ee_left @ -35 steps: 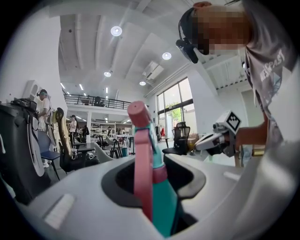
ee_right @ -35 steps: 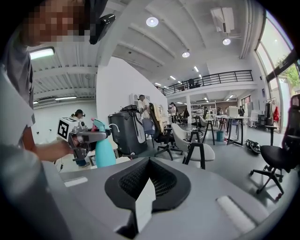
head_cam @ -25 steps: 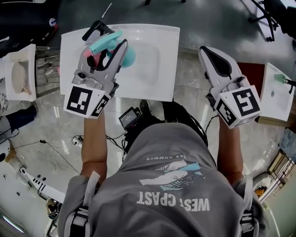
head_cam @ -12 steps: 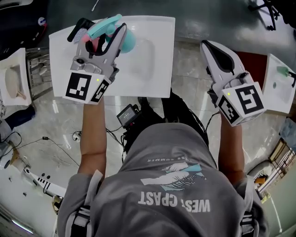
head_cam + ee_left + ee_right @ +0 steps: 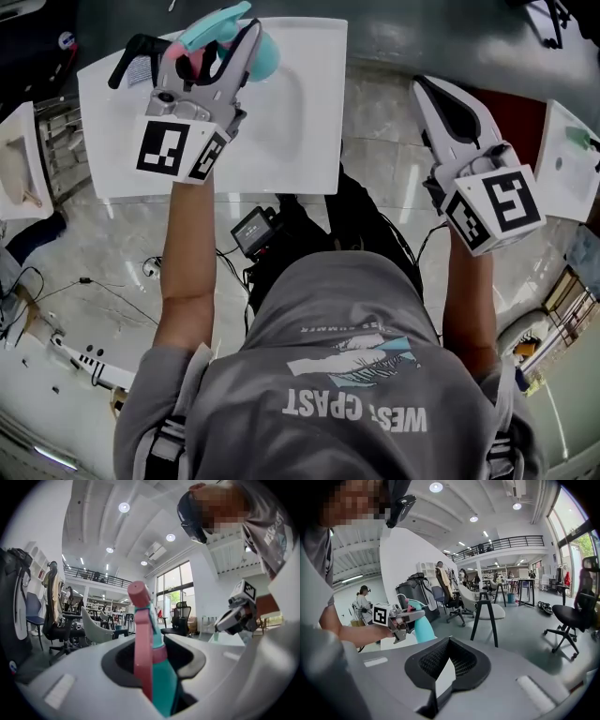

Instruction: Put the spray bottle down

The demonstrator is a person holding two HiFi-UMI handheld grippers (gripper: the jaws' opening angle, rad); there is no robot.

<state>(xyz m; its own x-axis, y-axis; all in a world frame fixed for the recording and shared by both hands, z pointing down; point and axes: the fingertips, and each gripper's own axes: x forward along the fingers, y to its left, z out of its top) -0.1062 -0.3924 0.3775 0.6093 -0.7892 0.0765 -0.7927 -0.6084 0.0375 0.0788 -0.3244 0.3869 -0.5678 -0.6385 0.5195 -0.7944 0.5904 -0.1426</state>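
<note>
- Below you lies a glossy pale floor (image 5: pixel 380 141), with a white tabletop (image 5: pixel 309 141) at the upper left of the head view. Its far edge is cut off by the frame.
- Your left gripper (image 5: pixel 214 47) is clamped on the spray bottle (image 5: pixel 265 58), which is over the far part of that tabletop. The left gripper view shows the pink trigger and teal neck pinched between the jaws.
- The bottle's lower body is hidden behind the jaws there. Your right gripper view cuts off its base too, so you cannot tell whether it touches the top.
- A black-handled item (image 5: pixel 131 54) lies just left of that gripper, partly covered by it, and is too unclear to name.
- Your right gripper (image 5: pixel 427 89) has its jaws together on nothing, out over the floor and well apart from the tabletop.
- Compared with a second ago, the grip on the bottle is unchanged. The bottle and left gripper now sit closer to the top edge of the head view, and the tabletop has shifted left.
</note>
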